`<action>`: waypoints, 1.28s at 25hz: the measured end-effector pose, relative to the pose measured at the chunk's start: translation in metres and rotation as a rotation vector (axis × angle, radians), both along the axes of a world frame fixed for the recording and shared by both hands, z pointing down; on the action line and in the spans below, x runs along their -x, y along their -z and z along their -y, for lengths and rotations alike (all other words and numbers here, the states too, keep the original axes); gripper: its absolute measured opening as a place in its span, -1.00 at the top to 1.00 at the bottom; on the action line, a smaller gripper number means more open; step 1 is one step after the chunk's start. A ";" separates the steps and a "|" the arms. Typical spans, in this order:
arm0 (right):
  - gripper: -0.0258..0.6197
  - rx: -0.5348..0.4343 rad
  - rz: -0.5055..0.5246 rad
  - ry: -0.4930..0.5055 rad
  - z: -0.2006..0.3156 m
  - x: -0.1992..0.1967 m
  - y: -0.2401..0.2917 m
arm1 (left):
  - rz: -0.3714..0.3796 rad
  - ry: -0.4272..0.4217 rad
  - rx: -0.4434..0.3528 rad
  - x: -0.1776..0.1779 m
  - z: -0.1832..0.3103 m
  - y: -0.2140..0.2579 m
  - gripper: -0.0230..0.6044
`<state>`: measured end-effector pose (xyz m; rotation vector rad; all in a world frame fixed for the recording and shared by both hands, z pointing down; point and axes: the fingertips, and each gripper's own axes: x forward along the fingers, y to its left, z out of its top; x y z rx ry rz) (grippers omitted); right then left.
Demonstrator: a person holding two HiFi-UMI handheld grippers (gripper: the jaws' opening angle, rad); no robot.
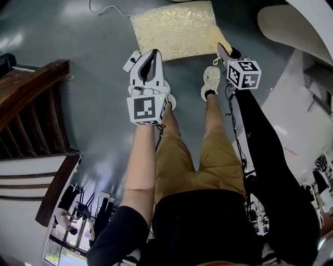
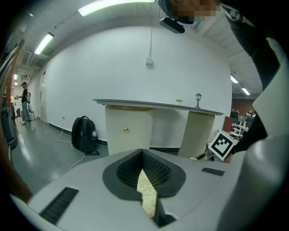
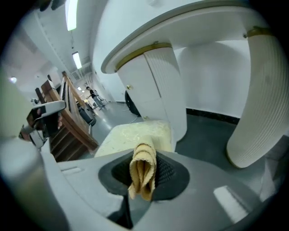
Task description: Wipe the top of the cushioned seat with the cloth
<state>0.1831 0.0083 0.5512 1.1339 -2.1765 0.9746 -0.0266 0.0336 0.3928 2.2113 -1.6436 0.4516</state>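
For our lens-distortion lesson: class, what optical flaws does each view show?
Head view: glare on the glossy floor; left gripper view: the ceiling light bows, corners darken; right gripper view: the cloth is sharp, the counter bends.

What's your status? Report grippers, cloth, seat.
Left gripper shut, empty. Right gripper shut on folded tan cloth. Gold patterned cushioned seat ahead, cloth not yet on it. Nothing on its top.
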 end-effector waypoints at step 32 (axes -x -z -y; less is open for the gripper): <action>0.73 0.205 0.013 0.196 -0.087 0.207 -0.050 | -0.024 0.060 0.001 0.114 -0.023 -0.004 0.90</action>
